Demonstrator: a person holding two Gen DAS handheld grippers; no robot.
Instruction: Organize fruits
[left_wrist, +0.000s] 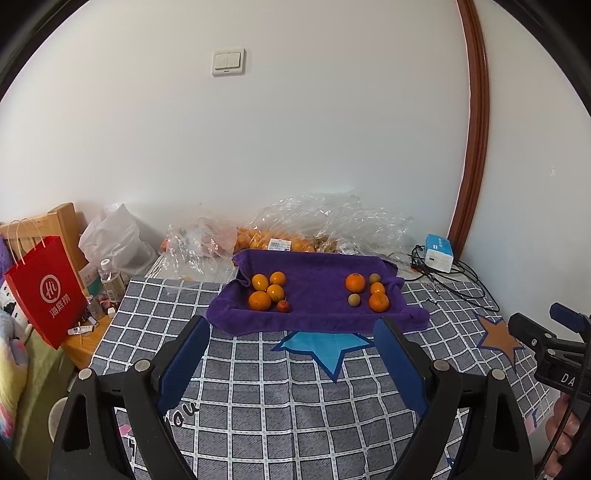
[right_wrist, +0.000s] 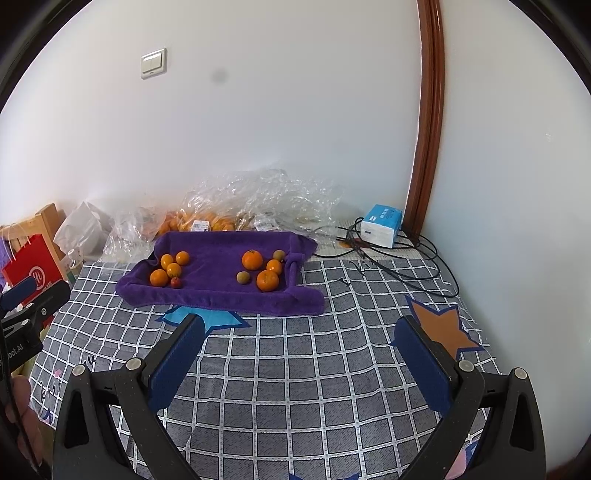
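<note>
A purple towel (left_wrist: 317, 295) is spread on a bed cover (left_wrist: 280, 387) printed with a grey-and-white grid and a couple of stars, and everything else is placed off that towel. The fruits sit on it in two bunches: four oranges and one small red fruit (left_wrist: 283, 305) are grouped at the towel's left end, while three oranges and two small greenish fruits (left_wrist: 354, 300) are gathered at its right end. The towel's edges are rolled up a bit, like a shallow tray.

Behind the towel, crumpled clear plastic bags (left_wrist: 332, 218) are piled against a plain white wall, with more oranges seen inside them. A light switch (left_wrist: 228, 62) is mounted high above the towel. Off to the towel's right, a blue-and-white box (left_wrist: 439, 252) is parked beside tangled black cables, near a brown door frame. To the towel's left, a red paper bag (left_wrist: 44, 291) and a small bottle are stood by a wooden nightstand.

The left gripper (left_wrist: 291, 328) is held spread wide in front of the towel, nothing pinched. The right gripper (right_wrist: 299, 325) is likewise spread apart and empty, hovering over the cover on the near side of the towel.
</note>
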